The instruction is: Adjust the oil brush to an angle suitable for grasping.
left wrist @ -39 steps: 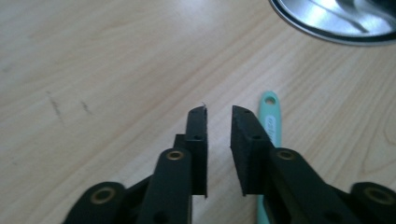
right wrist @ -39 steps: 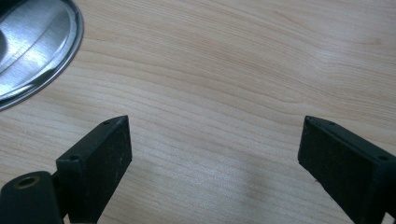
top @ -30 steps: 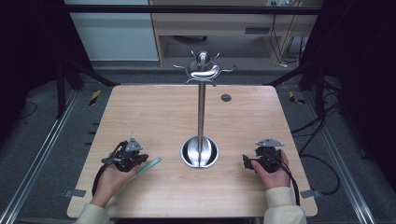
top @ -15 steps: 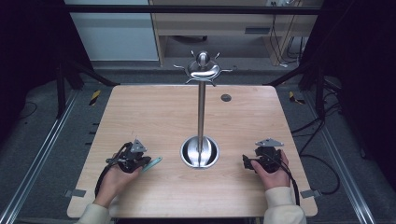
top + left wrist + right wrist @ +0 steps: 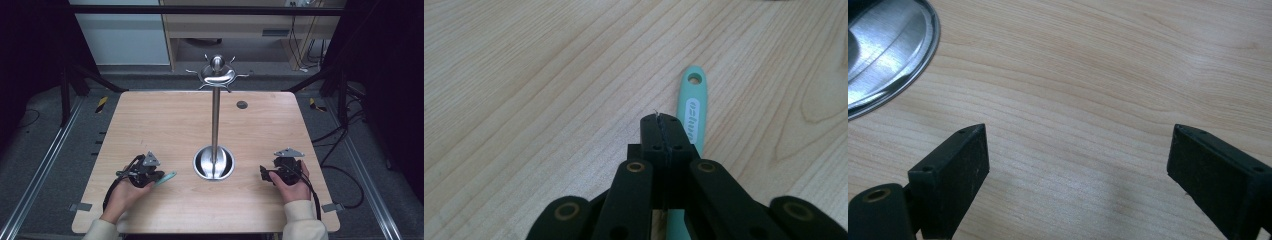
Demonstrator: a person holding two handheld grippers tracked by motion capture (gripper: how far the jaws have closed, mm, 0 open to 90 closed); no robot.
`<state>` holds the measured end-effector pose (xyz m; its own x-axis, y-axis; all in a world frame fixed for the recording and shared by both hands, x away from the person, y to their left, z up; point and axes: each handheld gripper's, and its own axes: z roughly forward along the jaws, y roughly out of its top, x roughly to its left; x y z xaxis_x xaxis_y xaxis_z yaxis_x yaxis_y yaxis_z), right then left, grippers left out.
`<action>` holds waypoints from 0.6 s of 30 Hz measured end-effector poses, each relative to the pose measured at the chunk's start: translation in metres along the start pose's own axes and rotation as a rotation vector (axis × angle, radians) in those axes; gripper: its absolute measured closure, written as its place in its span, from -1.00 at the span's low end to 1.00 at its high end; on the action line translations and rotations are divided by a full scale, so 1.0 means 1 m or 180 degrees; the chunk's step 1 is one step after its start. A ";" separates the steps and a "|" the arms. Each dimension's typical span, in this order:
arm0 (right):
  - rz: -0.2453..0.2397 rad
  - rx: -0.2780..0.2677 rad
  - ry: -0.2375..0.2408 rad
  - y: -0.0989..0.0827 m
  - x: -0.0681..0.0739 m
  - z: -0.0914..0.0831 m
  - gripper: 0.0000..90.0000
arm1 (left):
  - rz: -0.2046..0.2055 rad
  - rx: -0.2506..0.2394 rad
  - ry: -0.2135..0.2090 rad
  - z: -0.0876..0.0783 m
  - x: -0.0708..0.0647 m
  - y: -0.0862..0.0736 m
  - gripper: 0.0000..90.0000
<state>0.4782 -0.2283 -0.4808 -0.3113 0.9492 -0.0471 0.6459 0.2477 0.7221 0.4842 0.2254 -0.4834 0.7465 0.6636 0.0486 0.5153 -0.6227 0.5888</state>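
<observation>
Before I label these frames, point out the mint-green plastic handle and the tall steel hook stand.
mint-green plastic handle [image 5: 693, 107]: left gripper view, printed end near the hole.
tall steel hook stand [image 5: 215, 120]: high view, mid-pole.

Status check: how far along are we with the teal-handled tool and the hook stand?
Done: nothing visible so far; the stand has bare hooks at its top.
In hand: the left gripper has its fingers shut over the teal handle, which lies flat on the table; a real grip cannot be confirmed.
Left: probably lifting it and hanging it by its end hole. The right gripper rests open, holding nothing.
</observation>
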 end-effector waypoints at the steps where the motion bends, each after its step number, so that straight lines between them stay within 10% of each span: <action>1: -0.0001 0.0000 0.0003 0.000 0.000 0.000 -0.77 | 0.0000 0.0000 0.0000 0.000 0.000 0.000 1.00; 18: -0.0020 0.0000 0.0004 0.000 0.000 0.000 -0.77 | 0.0110 0.0043 -0.0098 -0.001 -0.010 0.002 1.00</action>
<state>0.4786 -0.2280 -0.4807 -0.3161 0.9474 -0.0508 0.6439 0.2535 0.7219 0.4775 0.2178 -0.4821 0.7765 0.6286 0.0438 0.4943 -0.6508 0.5763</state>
